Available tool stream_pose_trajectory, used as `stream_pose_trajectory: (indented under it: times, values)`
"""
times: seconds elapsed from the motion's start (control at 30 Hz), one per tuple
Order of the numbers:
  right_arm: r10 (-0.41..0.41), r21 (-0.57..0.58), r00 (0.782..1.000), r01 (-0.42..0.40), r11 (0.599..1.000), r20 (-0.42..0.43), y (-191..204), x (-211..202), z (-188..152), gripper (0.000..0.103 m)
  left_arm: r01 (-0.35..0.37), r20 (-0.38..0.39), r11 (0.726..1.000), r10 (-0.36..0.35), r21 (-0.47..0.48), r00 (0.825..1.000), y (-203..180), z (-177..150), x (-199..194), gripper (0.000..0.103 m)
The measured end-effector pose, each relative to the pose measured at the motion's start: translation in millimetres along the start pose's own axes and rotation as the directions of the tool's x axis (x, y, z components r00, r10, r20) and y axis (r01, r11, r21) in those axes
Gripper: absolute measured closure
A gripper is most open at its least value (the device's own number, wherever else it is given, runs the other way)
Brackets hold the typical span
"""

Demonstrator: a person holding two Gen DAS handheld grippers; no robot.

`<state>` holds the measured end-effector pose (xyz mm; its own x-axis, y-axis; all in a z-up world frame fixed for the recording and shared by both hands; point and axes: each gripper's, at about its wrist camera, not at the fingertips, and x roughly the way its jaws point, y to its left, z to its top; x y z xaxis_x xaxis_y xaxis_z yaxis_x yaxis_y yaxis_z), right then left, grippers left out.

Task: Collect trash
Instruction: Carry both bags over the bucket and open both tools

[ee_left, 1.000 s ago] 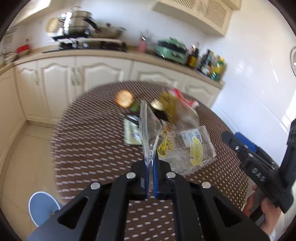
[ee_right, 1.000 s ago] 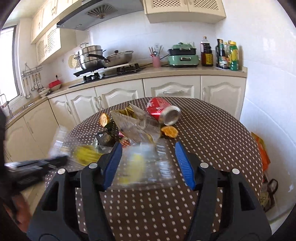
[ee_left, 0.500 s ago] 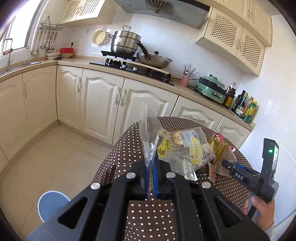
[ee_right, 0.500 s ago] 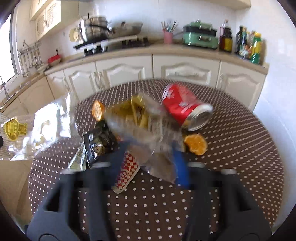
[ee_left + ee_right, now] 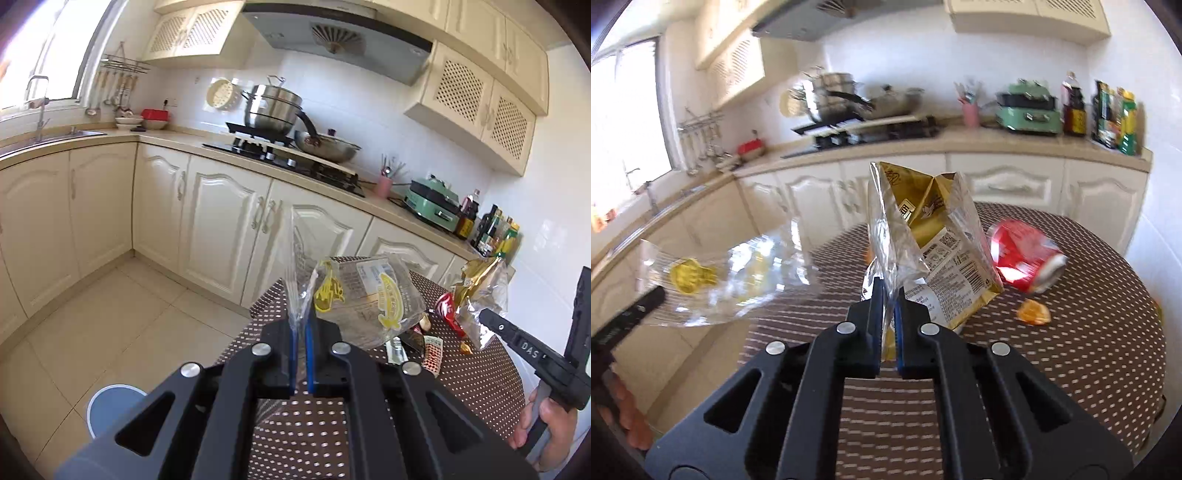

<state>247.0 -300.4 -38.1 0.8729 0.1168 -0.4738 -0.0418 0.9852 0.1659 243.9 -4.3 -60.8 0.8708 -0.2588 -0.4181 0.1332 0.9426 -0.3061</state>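
Clamping a clear, yellow-printed plastic bag [image 5: 369, 299] in the left gripper [image 5: 300, 325] and a crinkled gold wrapper [image 5: 923, 236] in the right gripper [image 5: 890, 295]; print blurred.

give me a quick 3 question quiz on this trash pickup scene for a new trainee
1. True or false: the left gripper is shut on a clear plastic bag with yellow print.
2. What does the right gripper hold? A) the red can B) a gold wrapper C) nothing
3. Fill in: the red can lies on its ____ on the dotted table.

Key
1. True.
2. B: it is shut on the gold wrapper, lifted above the table.
3. Side. An orange peel lies near it.
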Motion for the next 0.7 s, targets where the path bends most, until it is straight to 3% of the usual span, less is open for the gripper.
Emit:
stream_pose_trajectory:
  times: [0.2, 0.43, 0.57, 0.7]
  values:
    - [0.094, -0.107, 0.995, -0.091, 0.99, 0.027, 86, -10, 0, 0.098, -0.051, 0.034, 0.997, 0.054, -0.061, 0.998, 57, 3, -31, 0.099]
    - [0.242, -0.239, 0.966, -0.258, 0.936, -0.094, 216, 29, -37, 0.097, -0.182, 0.0, 0.972, 0.184, -0.151, 0.983, 158, -12, -50, 0.099]
    - [0.292, -0.289, 0.931, -0.347, 0.892, -0.219, 287, 73, -82, 0.097, -0.286, -0.078, 0.931, 0.275, -0.228, 0.958, 232, -36, -46, 0.099]
    - [0.303, -0.298, 0.881, -0.417, 0.859, -0.363, 343, 129, -137, 0.097, -0.408, -0.212, 0.873, 0.359, -0.268, 0.909, 298, -72, -27, 0.099]
